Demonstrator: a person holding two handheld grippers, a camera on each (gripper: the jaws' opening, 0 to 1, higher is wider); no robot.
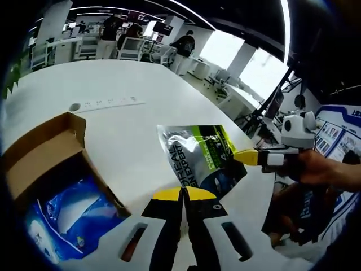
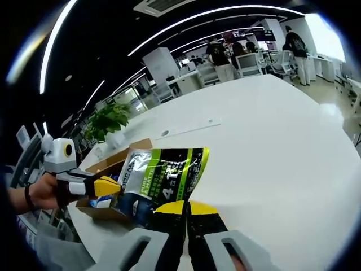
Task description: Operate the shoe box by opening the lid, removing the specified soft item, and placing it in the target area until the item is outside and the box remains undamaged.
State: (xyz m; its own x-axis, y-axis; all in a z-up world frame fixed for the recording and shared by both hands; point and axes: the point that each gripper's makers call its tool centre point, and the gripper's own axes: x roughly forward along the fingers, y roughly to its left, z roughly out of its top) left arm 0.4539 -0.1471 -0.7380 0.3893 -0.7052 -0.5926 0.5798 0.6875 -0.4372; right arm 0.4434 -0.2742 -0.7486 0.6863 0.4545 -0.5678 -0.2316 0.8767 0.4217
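You work at a broad white round-edged table. On it, far from you, lies a long white power strip, flat, with a small grey round disc just beside its end. At the table's far edge a green leafy potted plant stands in a white pot. Beyond the table you see white desks and white office chairs, with several people in dark clothes standing among them. Long white light strips run across the dark ceiling, and bright windows glow behind.
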